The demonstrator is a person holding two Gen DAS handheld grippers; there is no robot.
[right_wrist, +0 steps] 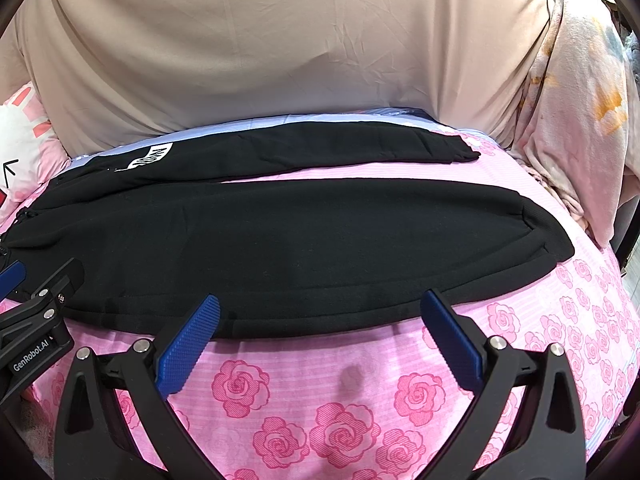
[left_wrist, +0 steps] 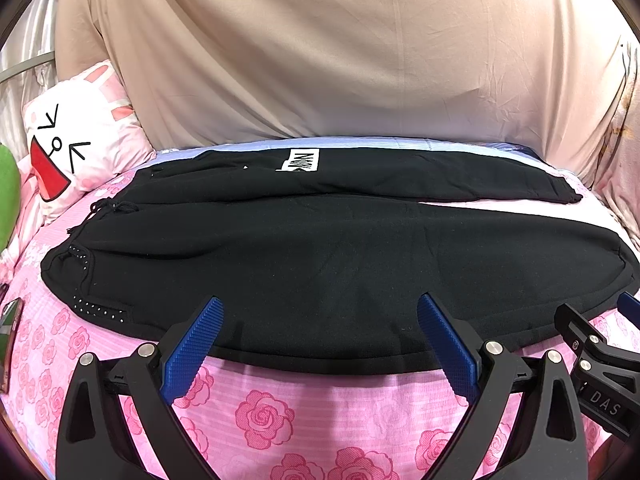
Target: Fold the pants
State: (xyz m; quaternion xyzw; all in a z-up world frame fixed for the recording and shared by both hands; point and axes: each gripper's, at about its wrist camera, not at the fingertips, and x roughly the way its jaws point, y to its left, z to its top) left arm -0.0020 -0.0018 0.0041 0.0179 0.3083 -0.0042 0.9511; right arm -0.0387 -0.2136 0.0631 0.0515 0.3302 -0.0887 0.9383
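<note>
While the black sweatpants (left_wrist: 320,264) lie flat on the rose-print bedsheet (right_wrist: 344,420), your left claw (left_wrist: 320,332) and right claw (right_wrist: 320,328) hover level, spread wide, at their near edge.

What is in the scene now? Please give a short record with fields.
surface: pink rose bedsheet
garment: black pants, spread flat, legs apart, not yet folded
waistband side: left, with drawstring
white label: on far leg
left tongs: open, at near edge of the pants
right tongs: open, at near edge
beside: cartoon pillow
</note>
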